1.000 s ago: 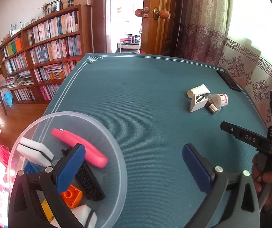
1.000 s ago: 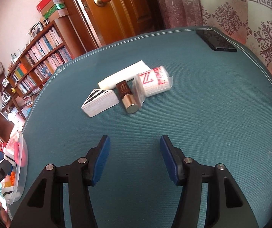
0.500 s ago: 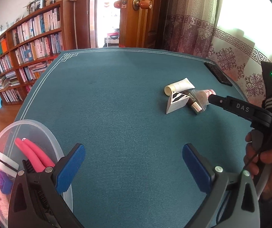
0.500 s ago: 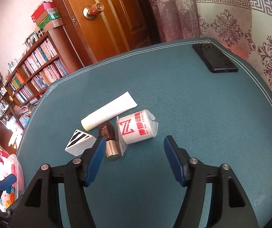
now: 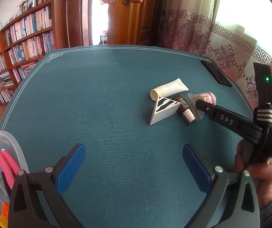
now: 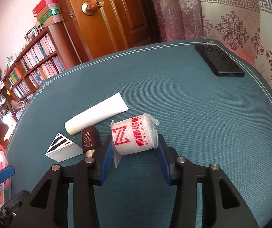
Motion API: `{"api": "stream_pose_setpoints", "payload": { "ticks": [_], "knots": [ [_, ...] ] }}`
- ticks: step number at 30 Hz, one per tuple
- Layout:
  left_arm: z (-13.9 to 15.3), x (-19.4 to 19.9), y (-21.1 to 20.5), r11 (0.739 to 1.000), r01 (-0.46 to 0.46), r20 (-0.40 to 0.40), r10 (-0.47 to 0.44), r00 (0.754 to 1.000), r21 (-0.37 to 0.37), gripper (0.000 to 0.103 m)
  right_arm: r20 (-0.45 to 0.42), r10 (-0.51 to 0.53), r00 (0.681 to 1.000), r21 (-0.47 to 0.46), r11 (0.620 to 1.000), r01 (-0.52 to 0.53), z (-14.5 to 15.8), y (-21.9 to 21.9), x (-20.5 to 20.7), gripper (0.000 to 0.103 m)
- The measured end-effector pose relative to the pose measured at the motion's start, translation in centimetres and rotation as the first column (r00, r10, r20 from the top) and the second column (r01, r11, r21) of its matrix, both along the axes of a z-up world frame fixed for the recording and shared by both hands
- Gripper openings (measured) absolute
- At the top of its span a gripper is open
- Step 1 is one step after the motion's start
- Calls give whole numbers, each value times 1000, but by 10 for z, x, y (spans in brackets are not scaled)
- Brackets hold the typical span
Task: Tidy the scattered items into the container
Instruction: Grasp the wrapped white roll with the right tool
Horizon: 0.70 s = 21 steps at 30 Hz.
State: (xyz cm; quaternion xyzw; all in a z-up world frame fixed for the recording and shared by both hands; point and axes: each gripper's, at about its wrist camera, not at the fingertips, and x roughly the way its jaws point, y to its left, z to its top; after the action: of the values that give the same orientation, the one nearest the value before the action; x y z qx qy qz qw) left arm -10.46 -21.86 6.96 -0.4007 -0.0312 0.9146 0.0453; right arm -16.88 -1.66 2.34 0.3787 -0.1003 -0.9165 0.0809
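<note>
Your right gripper (image 6: 135, 152): fingers straddle the wrapped white roll (image 6: 135, 135) on the table (image 6: 202, 114), pads at its sides, grip not confirmable. Beside it: brown bottle (image 6: 89, 138), white tube (image 6: 96, 114), striped triangular block (image 6: 62, 149). Your left gripper (image 5: 133, 168): fingers spread, empty. Clear container (image 5: 17, 152) at table's near-left.

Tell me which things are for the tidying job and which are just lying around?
For the job: wrapped roll between the right tongs, white tube, brown bottle, striped triangle block, clear container, open left tongs.

Just lying about: black phone, bookshelf, door.
</note>
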Motion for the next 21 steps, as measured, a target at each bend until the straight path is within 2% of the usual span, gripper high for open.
{"api": "stream_pose_setpoints", "payload": {
  "ticks": [3, 6, 11, 21],
  "knots": [
    [-3, -11, 9, 1000, -1, -5, 1, 1000, 2, 103, -2, -51, 999, 15, 999, 51, 1, 10, 2, 47],
    [-5, -25, 17, 1000, -8, -8, 8, 1000, 12, 103, 2, -90, 996, -13, 996, 91, 0, 23, 2, 47],
    [-6, -45, 29, 999, -18, -17, 19, 1000, 30, 103, -2, -101, 995, -29, 994, 101, -1, 26, 2, 47],
    [-19, -78, 39, 997, -81, -20, 81, 997, 11, 103, -3, -106, 994, -43, 993, 105, -2, 27, 2, 47]
  ]
}}
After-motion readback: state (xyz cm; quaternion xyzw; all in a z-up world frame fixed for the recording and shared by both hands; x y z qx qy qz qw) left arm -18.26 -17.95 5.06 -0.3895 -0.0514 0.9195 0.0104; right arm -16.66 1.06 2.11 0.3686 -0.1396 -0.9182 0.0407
